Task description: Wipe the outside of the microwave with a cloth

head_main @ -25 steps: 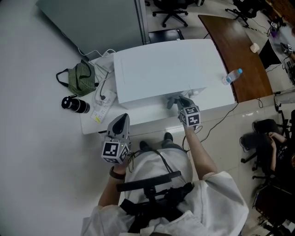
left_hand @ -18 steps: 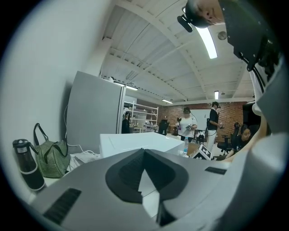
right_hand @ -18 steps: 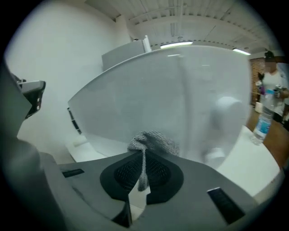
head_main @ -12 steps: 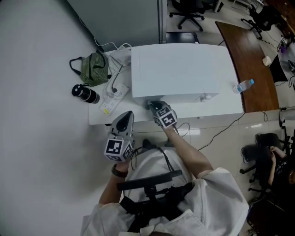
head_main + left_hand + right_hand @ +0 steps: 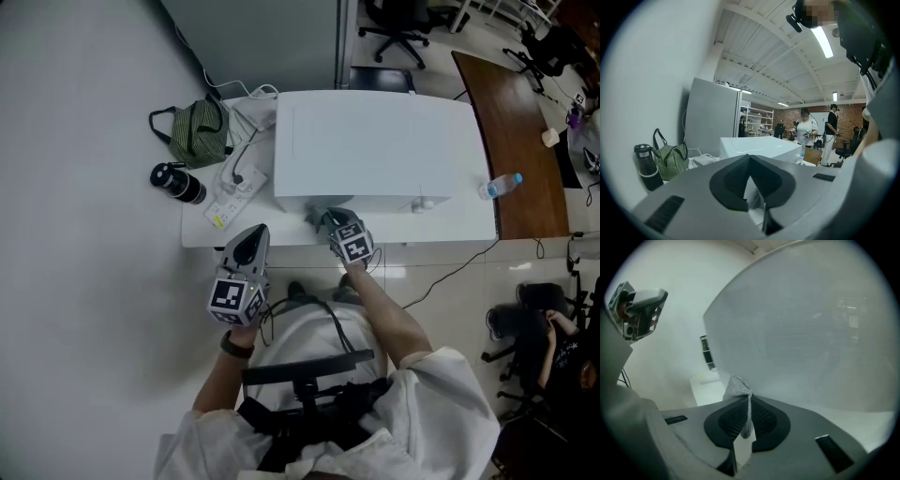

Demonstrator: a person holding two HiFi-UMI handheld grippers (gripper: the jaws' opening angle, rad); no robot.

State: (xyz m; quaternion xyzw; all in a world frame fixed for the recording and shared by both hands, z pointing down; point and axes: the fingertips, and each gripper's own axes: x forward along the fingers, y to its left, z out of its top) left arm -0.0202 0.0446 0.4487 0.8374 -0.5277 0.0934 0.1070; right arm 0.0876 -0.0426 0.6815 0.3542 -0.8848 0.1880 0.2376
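The white microwave (image 5: 375, 145) stands on a white table (image 5: 202, 234). My right gripper (image 5: 326, 217) is shut on a grey cloth (image 5: 319, 217) and holds it at the left part of the microwave's front. In the right gripper view the cloth (image 5: 737, 386) sticks up from the shut jaws right in front of the microwave's pale door (image 5: 811, 333). My left gripper (image 5: 253, 234) hangs at the table's front edge, left of the microwave, shut with nothing in it. In the left gripper view the microwave (image 5: 757, 146) lies beyond the shut jaws.
Left of the microwave lie a green striped bag (image 5: 199, 136), a black bottle (image 5: 178, 184) and a power strip (image 5: 234, 192) with cables. A water bottle (image 5: 501, 186) stands at the right. A brown desk (image 5: 516, 122) and office chairs are beyond. People stand in the background (image 5: 806, 131).
My right gripper slid the cloth leftwards along the microwave's front, from its right half to its left part. The left gripper stayed at the table edge.
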